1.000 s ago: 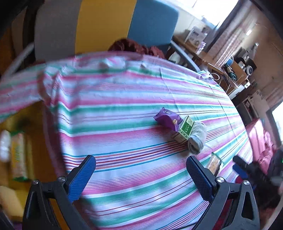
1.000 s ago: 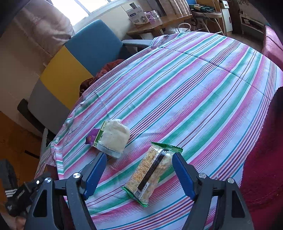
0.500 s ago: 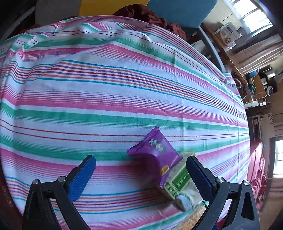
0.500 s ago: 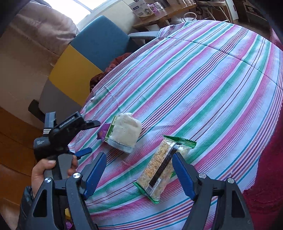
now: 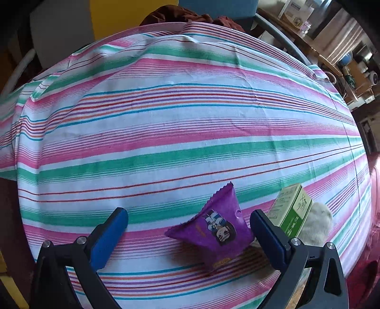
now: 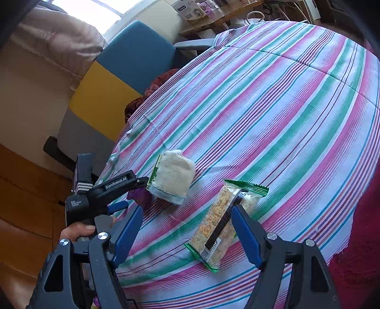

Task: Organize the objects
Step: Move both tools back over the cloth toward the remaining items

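A purple snack packet (image 5: pixel 213 228) lies on the striped tablecloth (image 5: pixel 180 123), between the fingers of my open left gripper (image 5: pixel 190 228), nearer the right finger. A green and white carton (image 5: pixel 292 211) and a grey-white sock (image 5: pixel 318 223) lie just right of it. In the right wrist view the sock (image 6: pixel 174 176) covers the carton (image 6: pixel 155 171), and the left gripper (image 6: pixel 128 190) reaches the purple packet (image 6: pixel 140 197) from the left. My open right gripper (image 6: pixel 187 228) hovers over the table's near edge, its right finger beside a clear cereal bar packet (image 6: pixel 220 223).
A chair with grey, yellow and blue panels (image 6: pixel 114 78) stands at the table's far side, with a dark red cloth (image 5: pixel 190 16) on it. A wooden desk with boxes (image 6: pixel 213 12) is behind. A red surface (image 6: pixel 356 261) lies to the right.
My left gripper has moved in low over the table, so the purple packet now sits between its fingers. My right gripper has shifted slightly closer to the cereal bar.
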The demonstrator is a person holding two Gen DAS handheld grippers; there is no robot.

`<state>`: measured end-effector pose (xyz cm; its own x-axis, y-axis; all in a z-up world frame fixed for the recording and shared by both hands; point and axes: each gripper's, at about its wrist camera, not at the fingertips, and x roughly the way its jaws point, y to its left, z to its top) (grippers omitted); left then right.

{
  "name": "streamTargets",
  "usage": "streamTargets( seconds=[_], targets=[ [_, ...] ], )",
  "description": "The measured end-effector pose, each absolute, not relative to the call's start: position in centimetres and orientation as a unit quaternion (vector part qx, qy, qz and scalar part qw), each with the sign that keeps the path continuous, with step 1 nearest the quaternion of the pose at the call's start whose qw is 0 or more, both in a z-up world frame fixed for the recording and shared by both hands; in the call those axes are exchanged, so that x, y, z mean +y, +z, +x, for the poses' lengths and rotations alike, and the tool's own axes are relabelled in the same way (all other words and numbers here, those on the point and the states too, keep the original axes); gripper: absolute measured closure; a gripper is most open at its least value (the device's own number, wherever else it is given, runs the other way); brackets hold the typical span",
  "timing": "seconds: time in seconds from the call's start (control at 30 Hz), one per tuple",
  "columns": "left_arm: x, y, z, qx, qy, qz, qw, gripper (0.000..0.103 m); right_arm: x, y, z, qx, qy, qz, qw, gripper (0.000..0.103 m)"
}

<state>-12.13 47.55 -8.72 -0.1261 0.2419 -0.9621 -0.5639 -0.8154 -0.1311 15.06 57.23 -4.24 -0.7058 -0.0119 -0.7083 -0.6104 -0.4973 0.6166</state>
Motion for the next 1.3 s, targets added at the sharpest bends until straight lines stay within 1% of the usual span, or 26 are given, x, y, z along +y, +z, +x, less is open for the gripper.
streamTargets(
  seconds=[0.27,0.5,0.8,0.83,0.9,0.93,1.07,1.1,1.23,1.27,1.3],
  targets=[
    [43.5,-8.7,-11.0,0.155,0.734,-0.591,0.296,0.001,57.2,-4.2,15.0,0.458,0.796,-0.342,0.197,0.025],
    [43.0,-8.7,-10.5,0.181,0.728,-0.588,0.303,0.001,57.1,-4.2,15.0,0.452,0.796,-0.346,0.205,0.025],
    [41.7,-8.3,-10.6,0.181,0.729,-0.588,0.299,0.001,57.0,-4.2,15.1,0.45,0.797,-0.347,0.203,0.025],
    [41.6,-8.1,-10.6,0.184,0.729,-0.585,0.302,0.002,57.0,-4.3,15.1,0.451,0.797,-0.347,0.203,0.025],
    [41.5,-7.6,-10.3,0.196,0.735,-0.57,0.31,0.009,57.0,-4.2,15.1,0.452,0.797,-0.346,0.202,0.025],
    [41.5,-7.4,-10.0,0.211,0.735,-0.559,0.321,0.011,57.0,-4.2,15.1,0.452,0.797,-0.346,0.202,0.025],
    [41.3,-6.8,-8.4,0.26,0.73,-0.521,0.358,0.023,57.0,-4.2,15.1,0.452,0.797,-0.346,0.202,0.025],
    [41.2,-6.7,-8.1,0.27,0.727,-0.515,0.367,0.025,57.0,-4.3,15.1,0.452,0.797,-0.346,0.202,0.025],
    [40.5,-6.4,-7.4,0.297,0.718,-0.496,0.388,0.025,57.0,-4.3,15.1,0.452,0.797,-0.346,0.202,0.025],
    [40.4,-6.3,-7.3,0.303,0.716,-0.494,0.39,0.027,57.0,-4.3,15.1,0.452,0.797,-0.346,0.202,0.025],
    [40.2,-6.3,-7.3,0.31,0.715,-0.491,0.39,0.032,56.9,-4.3,15.1,0.452,0.797,-0.346,0.202,0.025]
  ],
)
